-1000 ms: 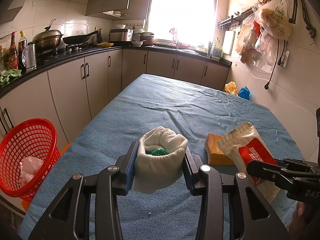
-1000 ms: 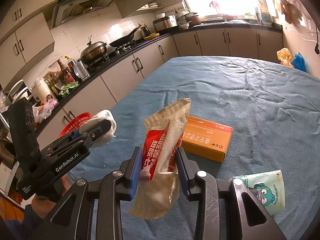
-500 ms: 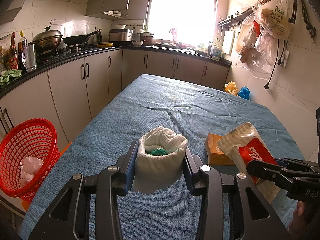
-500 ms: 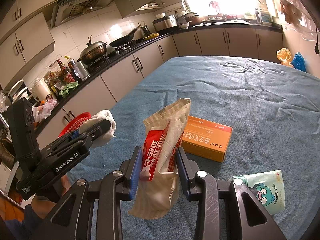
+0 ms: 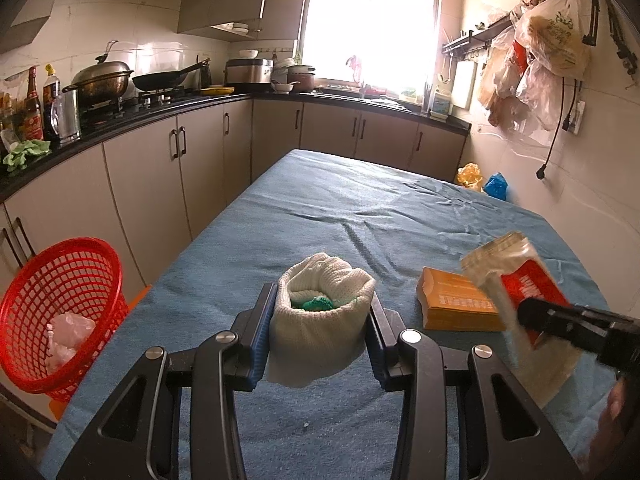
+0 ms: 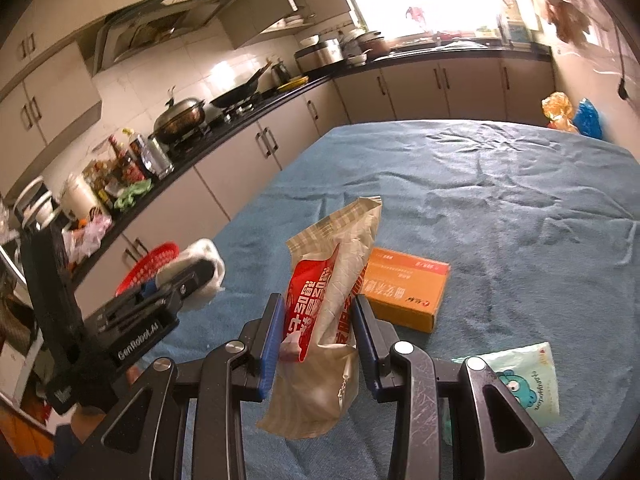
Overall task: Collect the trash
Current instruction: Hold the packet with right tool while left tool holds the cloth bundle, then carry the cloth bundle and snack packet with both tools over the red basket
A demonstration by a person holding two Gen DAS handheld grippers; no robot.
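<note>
My left gripper [image 5: 320, 316] is shut on a white knitted sock bundle [image 5: 320, 316] with something green inside, held above the blue table [image 5: 340, 216]. My right gripper [image 6: 318, 328] is shut on a beige and red snack bag [image 6: 328, 280], lifted off the table; the bag also shows at the right of the left wrist view [image 5: 520, 304]. A red mesh basket [image 5: 56, 312] holding white plastic stands on the floor left of the table. An orange box [image 6: 404, 288] lies on the table just behind the bag.
A pale green wipes packet [image 6: 524, 380] lies on the table at the right. Kitchen cabinets [image 5: 168, 184] and a counter with pots run along the left and back. Plastic bags [image 5: 540, 60] hang on the right wall.
The right gripper has tilted and shifted slightly with the snack bag; the bag looks blurred in the left wrist view. The left gripper and sock bundle have stayed put.
</note>
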